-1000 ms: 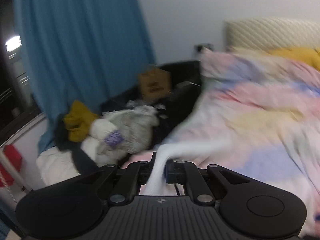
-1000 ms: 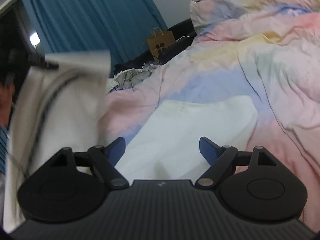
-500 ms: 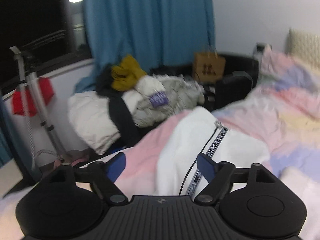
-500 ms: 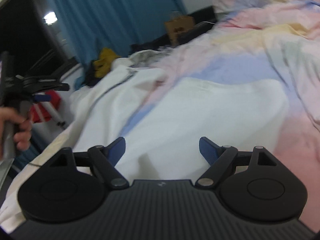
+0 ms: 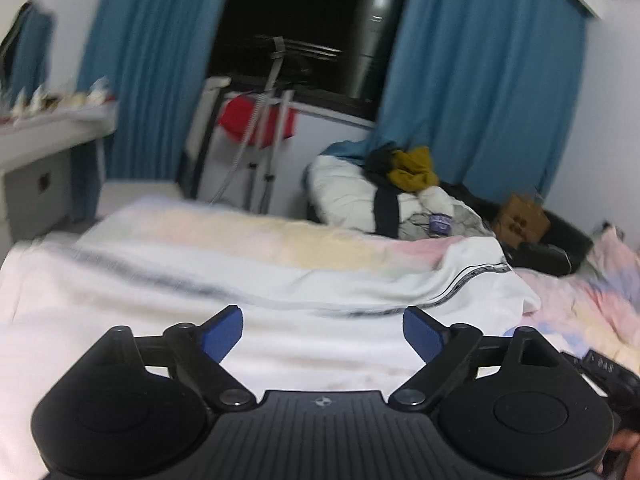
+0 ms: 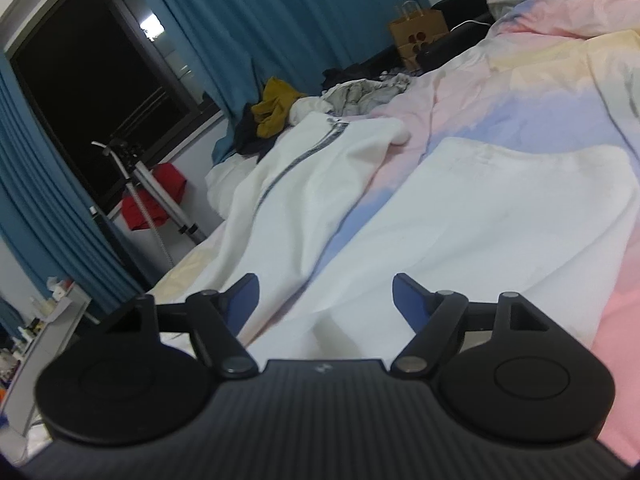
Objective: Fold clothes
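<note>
Hovering above a pastel duvet [image 6: 532,92], both grippers stand wide and hold nothing. White striped trousers [image 5: 280,300] spread directly ahead of and beneath the left gripper [image 5: 322,330], their dark side stripe running across its front. Ahead of the right gripper [image 6: 324,300] lies a flat white garment [image 6: 500,216], the trousers [image 6: 304,184] to its left.
</note>
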The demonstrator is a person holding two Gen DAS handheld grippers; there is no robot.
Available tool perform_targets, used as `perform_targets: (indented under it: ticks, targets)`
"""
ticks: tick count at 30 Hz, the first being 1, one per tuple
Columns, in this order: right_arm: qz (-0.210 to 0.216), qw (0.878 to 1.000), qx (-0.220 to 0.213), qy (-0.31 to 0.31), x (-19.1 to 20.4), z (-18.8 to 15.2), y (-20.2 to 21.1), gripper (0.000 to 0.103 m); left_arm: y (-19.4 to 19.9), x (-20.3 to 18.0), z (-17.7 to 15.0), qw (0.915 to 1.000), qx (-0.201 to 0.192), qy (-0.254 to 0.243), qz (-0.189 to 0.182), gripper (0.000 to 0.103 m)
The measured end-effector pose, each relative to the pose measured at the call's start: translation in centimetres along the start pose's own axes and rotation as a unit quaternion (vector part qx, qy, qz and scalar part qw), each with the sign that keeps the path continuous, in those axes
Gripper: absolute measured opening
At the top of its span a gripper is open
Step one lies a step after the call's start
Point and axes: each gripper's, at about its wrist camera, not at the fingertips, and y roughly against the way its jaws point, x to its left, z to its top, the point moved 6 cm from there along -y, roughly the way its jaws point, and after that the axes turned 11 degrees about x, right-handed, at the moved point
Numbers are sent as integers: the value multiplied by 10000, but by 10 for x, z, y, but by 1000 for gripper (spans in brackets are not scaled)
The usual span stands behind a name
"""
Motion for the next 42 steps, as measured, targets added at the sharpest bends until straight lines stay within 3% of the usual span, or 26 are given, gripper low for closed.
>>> perform_targets:
  ticks: [3,6,9,14,19,23,24,25,26,30,35,42]
  targets:
    - [251,9993,237,-105,5,8,-6,76,38,33,-27,9989,-48,462,20,89]
    - [264,9986,318,-320,-4,42,-32,76,50,52,-37,9970,-91,761,-134,89]
    - [264,9974,398,-535,-14,76,-58,72,40,67,-39,9955,-59,944,-106,90]
    - [-377,9944,360,-917,-55,120,-130,66,20,90,-41,9920,56,1255,-149,90]
    - [-352,9944,149,-984,-64,142,-182,58,-13,98,-40,9889,273,1413,-359,90]
    - [-360,9964,136,-755,-51,150,-206,40,-28,99,-38,9879,327,1452,-428,90]
    - [-481,9970,159,-592,-46,152,-210,22,-29,99,-38,9880,328,1451,-419,90]
    - [-610,9970,159,-446,-41,153,-209,12,-29,100,-37,9882,323,1442,-401,90]
    - [-727,9968,146,-312,-36,155,-208,12,-29,100,-37,9884,319,1434,-383,90]
    - [-535,9963,-476,-475,-25,164,-160,8,-18,101,-34,9897,177,1381,-333,90]
    - [-910,9898,-902,-629,-46,159,-96,8,3,101,-29,9908,15,1329,-266,90]
    - [-1084,9924,-452,-370,-50,126,-75,10,7,102,-23,9920,128,1248,-124,90]
